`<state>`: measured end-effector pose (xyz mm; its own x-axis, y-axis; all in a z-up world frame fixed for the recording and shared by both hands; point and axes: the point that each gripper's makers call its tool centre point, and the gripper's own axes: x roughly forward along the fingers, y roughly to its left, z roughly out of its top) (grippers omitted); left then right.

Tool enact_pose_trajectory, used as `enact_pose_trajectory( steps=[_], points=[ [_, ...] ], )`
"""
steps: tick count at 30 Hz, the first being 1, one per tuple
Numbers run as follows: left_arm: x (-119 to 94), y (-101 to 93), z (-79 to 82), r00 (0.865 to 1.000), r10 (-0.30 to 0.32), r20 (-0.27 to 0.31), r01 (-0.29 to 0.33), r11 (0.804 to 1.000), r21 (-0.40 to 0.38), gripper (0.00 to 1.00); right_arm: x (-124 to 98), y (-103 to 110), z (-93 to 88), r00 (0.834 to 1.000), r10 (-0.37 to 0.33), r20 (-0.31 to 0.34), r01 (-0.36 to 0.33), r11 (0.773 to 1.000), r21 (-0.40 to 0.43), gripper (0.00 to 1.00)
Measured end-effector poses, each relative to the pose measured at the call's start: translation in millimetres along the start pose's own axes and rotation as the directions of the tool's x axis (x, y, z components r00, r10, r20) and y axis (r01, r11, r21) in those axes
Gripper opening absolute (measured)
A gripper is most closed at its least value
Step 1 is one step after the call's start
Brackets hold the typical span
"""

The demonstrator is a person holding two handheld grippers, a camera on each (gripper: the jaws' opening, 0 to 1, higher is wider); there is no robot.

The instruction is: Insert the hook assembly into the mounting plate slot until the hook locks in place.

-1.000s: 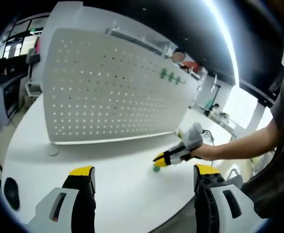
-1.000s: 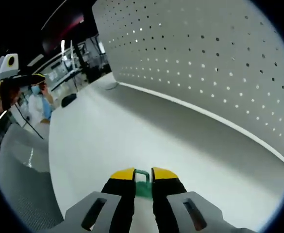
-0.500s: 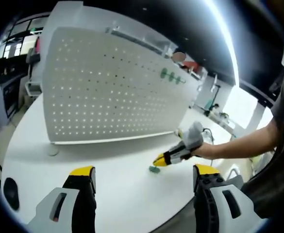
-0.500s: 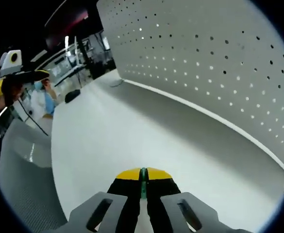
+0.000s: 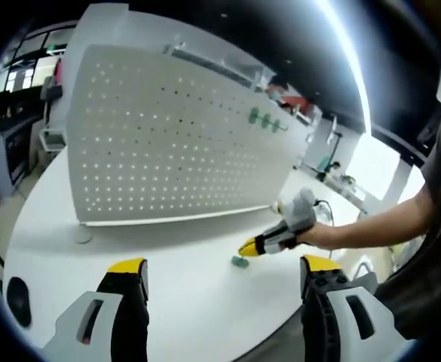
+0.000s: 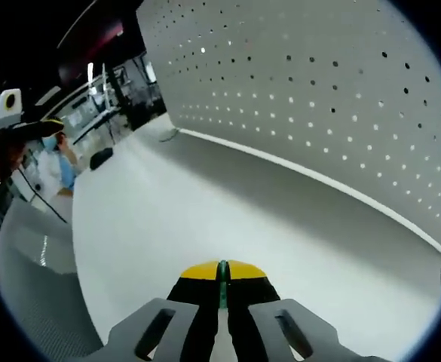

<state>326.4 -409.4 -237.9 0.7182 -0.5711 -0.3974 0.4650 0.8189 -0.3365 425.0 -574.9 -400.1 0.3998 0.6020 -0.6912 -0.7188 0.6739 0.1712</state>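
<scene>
A small green hook [image 5: 240, 262] hangs just over the white table [image 5: 182, 302], pinched at the yellow tips of my right gripper [image 5: 249, 247], which a person's arm holds in from the right. In the right gripper view the right gripper [image 6: 222, 273] is shut, with a thin green edge of the hook [image 6: 222, 276] between its jaws. The white perforated mounting plate [image 5: 175, 143] stands upright behind; it rises to the right [image 6: 341, 98] in the right gripper view. My left gripper [image 5: 222, 265] stands open near the table's front edge, nothing between its jaws.
Several green hooks [image 5: 268, 121] hang at the plate's upper right. A dark rounded object [image 5: 16, 299] lies on the table's left end, also seen far off [image 6: 99, 157]. The left gripper [image 6: 9, 128] shows at the left edge.
One second ago the right gripper's jaws stood apart around the green hook; they have shut on it. The right gripper has since risen slightly. The left gripper has not moved.
</scene>
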Motion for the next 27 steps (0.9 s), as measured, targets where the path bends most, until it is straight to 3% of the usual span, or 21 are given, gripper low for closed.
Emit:
enact_pose_trajectory(
  steps=[8, 15, 20, 23, 27],
  points=[
    [1, -5.0, 6.2, 1.000, -0.012, 0.011, 0.012, 1.000, 0.013, 0.85, -14, -6, 20.8, 0.995, -0.063, 0.071, 0.060, 0.998, 0.033, 0.00],
    [-1, -10.4, 14.4, 0.999, -0.024, 0.025, 0.024, 0.999, 0.032, 0.85, -37, -3, 60.0, 0.978, -0.100, 0.185, 0.096, 0.995, 0.034, 0.00],
    [0, -13.8, 19.3, 0.999, -0.030, 0.031, 0.029, 0.999, 0.035, 0.85, -56, 11, 89.7, 0.959, -0.090, 0.268, 0.082, 0.996, 0.040, 0.00],
    [2, -14.3, 20.8, 0.999, -0.027, 0.030, 0.026, 0.999, 0.032, 0.85, -67, 25, 107.2, 0.944, -0.061, 0.324, 0.035, 0.996, 0.088, 0.00],
    [3, -17.0, 22.6, 0.999, -0.023, 0.028, 0.023, 1.000, 0.020, 0.84, -86, 50, 129.4, 0.923, -0.038, 0.384, 0.017, 0.998, 0.058, 0.00]
  ],
)
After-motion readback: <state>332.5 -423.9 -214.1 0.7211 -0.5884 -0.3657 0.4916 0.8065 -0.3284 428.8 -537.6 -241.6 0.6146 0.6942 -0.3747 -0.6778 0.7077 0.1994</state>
